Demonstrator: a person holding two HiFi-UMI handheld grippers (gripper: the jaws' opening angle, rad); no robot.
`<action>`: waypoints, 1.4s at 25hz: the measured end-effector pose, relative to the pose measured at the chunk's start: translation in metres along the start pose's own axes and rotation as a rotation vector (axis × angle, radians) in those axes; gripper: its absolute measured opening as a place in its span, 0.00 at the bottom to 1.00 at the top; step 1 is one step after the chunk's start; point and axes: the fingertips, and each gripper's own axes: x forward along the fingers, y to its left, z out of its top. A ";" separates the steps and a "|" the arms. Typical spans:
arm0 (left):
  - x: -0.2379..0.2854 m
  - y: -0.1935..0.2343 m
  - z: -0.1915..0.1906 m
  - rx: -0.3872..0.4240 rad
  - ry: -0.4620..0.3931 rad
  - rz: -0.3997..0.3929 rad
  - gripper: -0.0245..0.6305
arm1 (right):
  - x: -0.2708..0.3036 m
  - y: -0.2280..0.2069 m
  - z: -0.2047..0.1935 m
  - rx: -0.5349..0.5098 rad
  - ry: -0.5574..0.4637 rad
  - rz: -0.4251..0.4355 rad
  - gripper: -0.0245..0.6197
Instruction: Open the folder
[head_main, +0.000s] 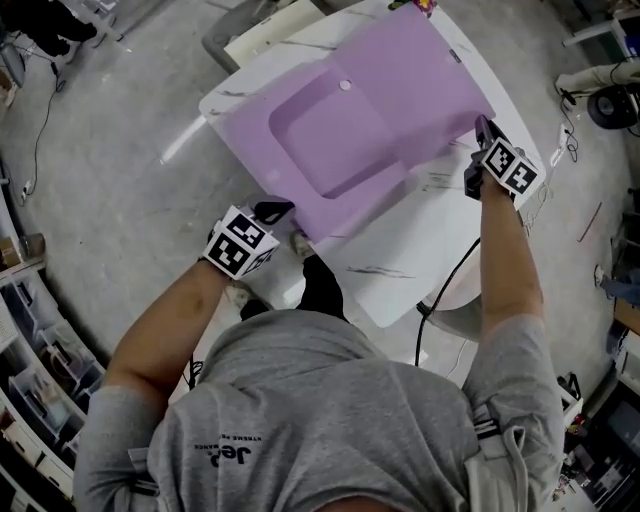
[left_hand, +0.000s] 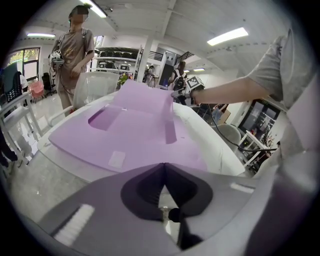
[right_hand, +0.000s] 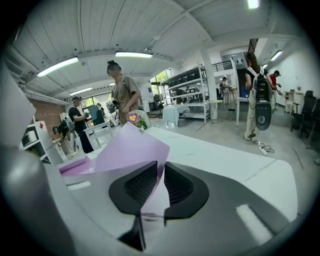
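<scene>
A lilac plastic folder (head_main: 350, 130) lies on the white table (head_main: 420, 270), its pocket side facing up. My left gripper (head_main: 272, 212) is at its near left corner. In the left gripper view its jaws (left_hand: 164, 167) meet at the folder's edge (left_hand: 130, 135), shut on that corner. My right gripper (head_main: 483, 128) is at the far right corner. In the right gripper view the thin cover sheet (right_hand: 130, 150) runs between the pads of that gripper (right_hand: 159, 172), which is shut on it. The cover stands lifted off the rest of the folder (left_hand: 167, 112).
A person (left_hand: 75, 45) stands beyond the table's far side, also visible as a person (right_hand: 122, 95) in the right gripper view. A pale chair (left_hand: 97, 85) and a small flower (right_hand: 132, 117) are at the far edge. A black cable (head_main: 450, 270) hangs off the table's near right side.
</scene>
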 end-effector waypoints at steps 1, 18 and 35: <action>0.000 0.000 0.000 -0.005 0.002 -0.003 0.13 | 0.003 -0.006 -0.005 -0.005 0.016 -0.022 0.09; 0.002 -0.002 -0.003 -0.029 0.028 0.008 0.13 | 0.024 -0.052 -0.070 -0.229 0.293 -0.268 0.22; -0.014 -0.003 0.011 -0.114 -0.072 0.016 0.13 | 0.004 -0.011 -0.029 -0.394 0.210 -0.203 0.24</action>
